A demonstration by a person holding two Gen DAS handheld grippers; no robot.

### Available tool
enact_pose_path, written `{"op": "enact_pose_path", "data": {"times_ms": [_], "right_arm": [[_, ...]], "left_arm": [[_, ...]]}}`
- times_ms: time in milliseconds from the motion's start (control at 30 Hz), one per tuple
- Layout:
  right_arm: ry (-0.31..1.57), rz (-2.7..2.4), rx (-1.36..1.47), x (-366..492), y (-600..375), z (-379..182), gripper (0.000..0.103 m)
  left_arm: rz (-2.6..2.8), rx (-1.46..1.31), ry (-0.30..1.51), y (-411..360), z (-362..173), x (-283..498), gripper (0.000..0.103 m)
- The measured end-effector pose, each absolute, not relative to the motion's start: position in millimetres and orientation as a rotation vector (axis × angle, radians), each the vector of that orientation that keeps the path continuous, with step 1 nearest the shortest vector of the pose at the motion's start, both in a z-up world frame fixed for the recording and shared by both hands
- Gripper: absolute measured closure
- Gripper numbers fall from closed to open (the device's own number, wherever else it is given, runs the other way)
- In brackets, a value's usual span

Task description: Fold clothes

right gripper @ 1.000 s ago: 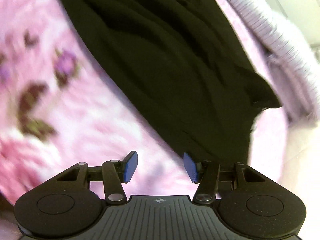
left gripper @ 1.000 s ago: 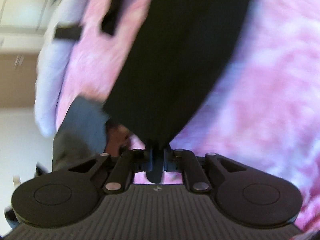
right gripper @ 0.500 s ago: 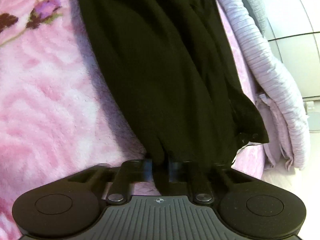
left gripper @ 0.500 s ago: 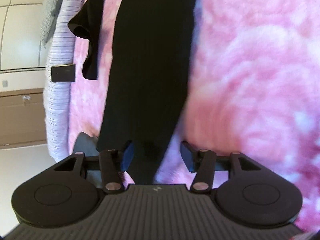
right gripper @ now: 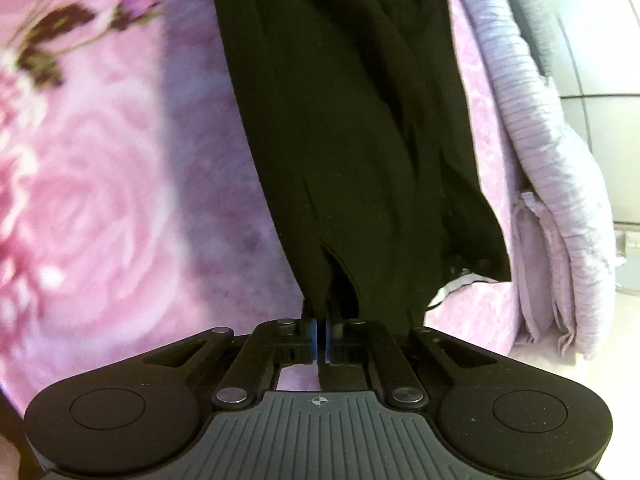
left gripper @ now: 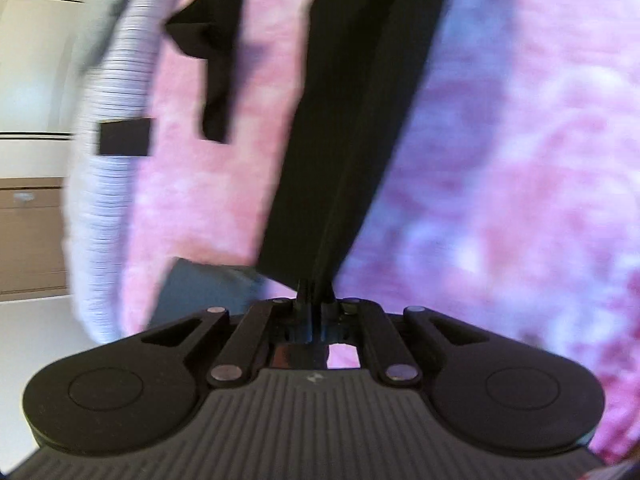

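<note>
A black garment [left gripper: 352,128] lies stretched over a pink floral blanket [left gripper: 500,200]. My left gripper [left gripper: 314,300] is shut on the garment's near edge, and the cloth runs taut away from it. A loose black part [left gripper: 212,80] hangs to the left. In the right wrist view the same black garment [right gripper: 344,128] falls in folds, and my right gripper [right gripper: 320,320] is shut on its near edge. The pink blanket [right gripper: 100,184] spreads to the left there.
A lilac ribbed bedspread [left gripper: 108,184] edges the bed at the left, with a dark tag [left gripper: 124,136] on it. The bedspread [right gripper: 552,184] hangs folded at the right in the right wrist view. Pale floor and a wooden cabinet [left gripper: 32,236] lie beyond.
My left gripper was open half a second ago and has closed on the garment's edge. My right gripper closed on the cloth earlier and stays shut; the garment is pulled tighter and lifted.
</note>
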State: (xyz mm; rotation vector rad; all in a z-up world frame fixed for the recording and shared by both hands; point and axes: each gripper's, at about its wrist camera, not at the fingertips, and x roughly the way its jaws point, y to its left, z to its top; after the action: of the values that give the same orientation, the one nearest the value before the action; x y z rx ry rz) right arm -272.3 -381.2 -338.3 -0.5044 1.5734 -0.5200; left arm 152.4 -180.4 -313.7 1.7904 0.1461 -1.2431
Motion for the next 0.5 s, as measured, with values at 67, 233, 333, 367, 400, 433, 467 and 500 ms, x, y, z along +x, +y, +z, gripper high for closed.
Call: {"op": "enact_pose_path", "data": {"times_ms": [67,233,333,367,400,433,467,500], "right_arm": [[1.585,-0.503,-0.49,-277.4,-378.9,-340.2,0.101],[1.611,-0.465,-0.476,-282.3,-379.6,-350.2,0.101],[1.617,-0.448,-0.479,-283.1,-380.0,-352.5,0.101],[1.618,-0.442,-0.482,-283.5,-378.2,-353.4,0.101],[1.62,-0.436,-0.485,-283.8,-376.4,-354.4,0.1],[1.629,-0.432,-0.49,-283.4,-376.9,-355.7,0.1],[1.639,-0.428,-0.495,-283.0,-377.5,-357.0,0.1],[1.652,-0.43,-0.488,-280.9,-374.7,-358.3,0.1]], "left_arm": [[-1.277,1.811,0.215,-168.4,-321.0,148.1,0.099],[-1.26,1.779,0.288,-166.5,-326.6,150.5,0.099],[-1.202,1.683,0.337,-186.0,-312.8,169.8,0.096],[-1.192,1.67,0.359,-191.4,-309.5,176.3,0.094],[-1.183,1.657,0.381,-196.9,-306.2,182.9,0.091],[-1.178,1.659,0.412,-199.6,-304.1,189.1,0.085],[-1.18,1.683,0.456,-198.4,-303.7,194.8,0.079],[-1.182,1.706,0.5,-197.2,-303.3,200.5,0.077]]}}
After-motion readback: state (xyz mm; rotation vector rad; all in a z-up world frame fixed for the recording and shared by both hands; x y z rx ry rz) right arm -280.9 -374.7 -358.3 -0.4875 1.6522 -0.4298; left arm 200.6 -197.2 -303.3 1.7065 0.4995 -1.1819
